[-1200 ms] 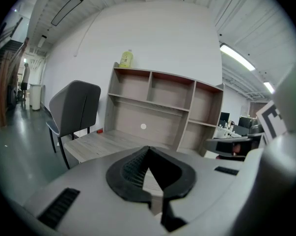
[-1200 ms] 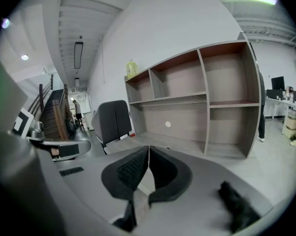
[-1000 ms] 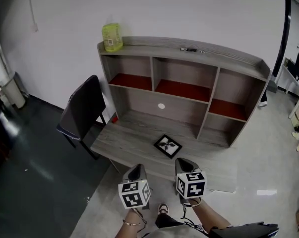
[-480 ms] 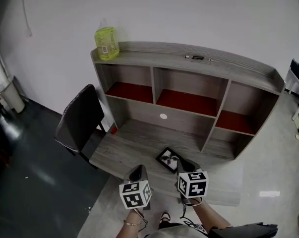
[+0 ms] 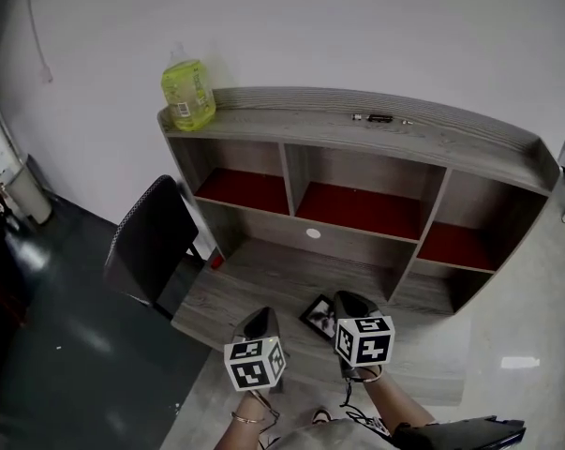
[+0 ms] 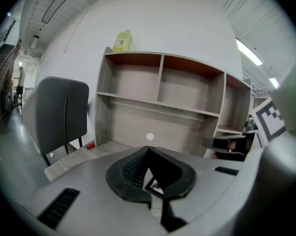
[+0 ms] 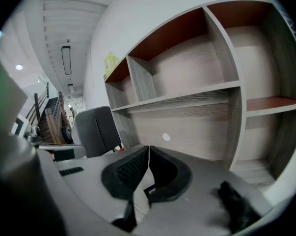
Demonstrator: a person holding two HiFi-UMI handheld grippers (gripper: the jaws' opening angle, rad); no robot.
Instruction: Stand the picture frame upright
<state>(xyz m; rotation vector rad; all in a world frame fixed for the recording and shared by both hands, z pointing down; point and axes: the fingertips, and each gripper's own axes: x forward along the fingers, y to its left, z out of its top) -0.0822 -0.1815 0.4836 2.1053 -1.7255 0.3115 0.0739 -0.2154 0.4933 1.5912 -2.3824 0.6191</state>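
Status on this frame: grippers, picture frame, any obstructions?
Left gripper shut, empty; right gripper shut, empty. Picture frame lying flat on the desk, ungripped. Nothing blocking it.

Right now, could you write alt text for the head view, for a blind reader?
A black picture frame lies flat on a grey desk, with the left gripper and right gripper close by it. A green bottle stands atop the shelf unit.

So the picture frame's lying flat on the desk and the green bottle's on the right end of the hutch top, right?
Not quite: the head view shows the green bottle on the left end of the hutch top. The picture frame does lie flat on the desk.
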